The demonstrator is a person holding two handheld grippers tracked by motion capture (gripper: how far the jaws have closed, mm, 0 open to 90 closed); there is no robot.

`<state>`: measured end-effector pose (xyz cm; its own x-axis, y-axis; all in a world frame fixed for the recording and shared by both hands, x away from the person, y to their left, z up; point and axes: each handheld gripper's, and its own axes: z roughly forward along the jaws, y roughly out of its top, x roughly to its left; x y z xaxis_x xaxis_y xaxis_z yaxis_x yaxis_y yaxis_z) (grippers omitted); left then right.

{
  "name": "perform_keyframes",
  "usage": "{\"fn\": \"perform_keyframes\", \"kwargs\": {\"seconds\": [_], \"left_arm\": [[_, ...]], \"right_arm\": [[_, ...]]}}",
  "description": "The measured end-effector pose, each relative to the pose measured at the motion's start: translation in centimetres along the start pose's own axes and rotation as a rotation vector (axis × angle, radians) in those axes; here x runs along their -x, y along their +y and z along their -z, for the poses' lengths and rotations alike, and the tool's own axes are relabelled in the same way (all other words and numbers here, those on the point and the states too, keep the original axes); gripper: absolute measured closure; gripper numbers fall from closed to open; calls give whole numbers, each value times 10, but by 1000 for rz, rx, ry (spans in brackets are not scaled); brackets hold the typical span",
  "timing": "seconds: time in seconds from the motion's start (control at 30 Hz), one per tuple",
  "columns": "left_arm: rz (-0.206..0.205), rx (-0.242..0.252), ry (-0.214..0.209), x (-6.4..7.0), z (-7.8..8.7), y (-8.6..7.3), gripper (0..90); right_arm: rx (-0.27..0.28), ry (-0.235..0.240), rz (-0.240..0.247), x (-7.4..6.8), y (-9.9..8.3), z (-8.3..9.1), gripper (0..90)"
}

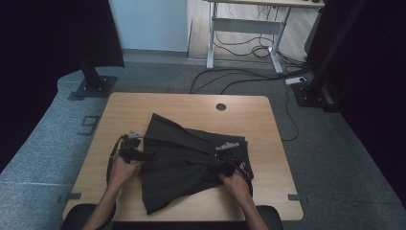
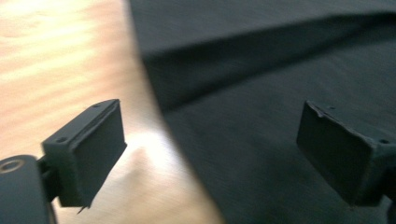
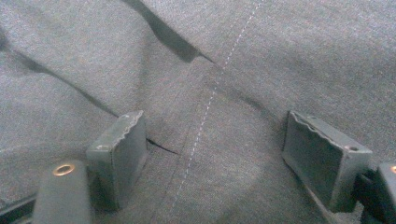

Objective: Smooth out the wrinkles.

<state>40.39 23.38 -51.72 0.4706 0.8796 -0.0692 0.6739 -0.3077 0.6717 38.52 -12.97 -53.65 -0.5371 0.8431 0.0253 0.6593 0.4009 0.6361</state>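
Note:
A dark grey garment lies crumpled and partly folded on the wooden table. My left gripper is at the garment's left edge, open, its jaws straddling the cloth edge with one jaw over bare wood and one over fabric. My right gripper rests over the garment's right part, open, jaws apart above the grey fabric with a pale stitched seam running between them. Nothing is gripped by either.
The table has a round cable hole near its far edge. Behind it stand a desk frame with cables on the floor and black stand bases at left and right.

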Motion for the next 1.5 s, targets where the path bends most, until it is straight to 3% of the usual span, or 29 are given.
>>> {"fn": "perform_keyframes", "kwargs": {"seconds": [0.07, 0.17, 0.23, 0.27, 0.57, 0.7, 0.87, 1.03, 1.07, 1.13, 1.23, 1.27, 1.3, 1.5], "left_arm": [[-16, -12, -15, 12, -3, -5, 37], [-26, -42, 11, 21, -12, -14, 0], [-4, -56, 28, 19, -18, -21, 0], [7, -25, 22, 18, -18, -24, 0], [-11, -6, 24, 17, -18, -27, 0], [-10, -5, 23, 17, -19, -27, 0], [-13, -6, 22, 17, -18, -27, 0], [-10, -5, 22, 17, -18, -28, 0], [-10, -4, 23, 17, -17, -28, 0], [-7, -4, 24, 17, -17, -28, 0], [1, -4, 33, 18, -17, -29, 0], [3, -3, 36, 18, -17, -29, 0], [6, -5, 42, 19, -17, -29, 0], [12, -2, 50, 20, -16, -29, 8]], "right_arm": [[9, 0, -1, 0, -1, 0, 216], [18, 2, 0, 0, -2, 0, 216], [25, 1, -2, 0, -3, 0, 216], [29, 1, -3, 0, -4, 0, 216], [33, 25, -14, 3, -3, 2, 216], [52, 33, 7, 4, 5, 14, 209], [85, 72, 37, 1, 32, 23, 150], [64, 86, 62, -2, 59, 6, 114], [46, 90, 56, -2, 63, -9, 36], [29, 89, 65, -1, 62, -16, 11], [-6, 47, 83, 1, 52, -33, 0], [-5, 32, 90, 1, 47, -38, 0], [31, 3, 104, -1, 40, -40, 0], [37, -13, 84, -4, 36, -38, 0]]}}
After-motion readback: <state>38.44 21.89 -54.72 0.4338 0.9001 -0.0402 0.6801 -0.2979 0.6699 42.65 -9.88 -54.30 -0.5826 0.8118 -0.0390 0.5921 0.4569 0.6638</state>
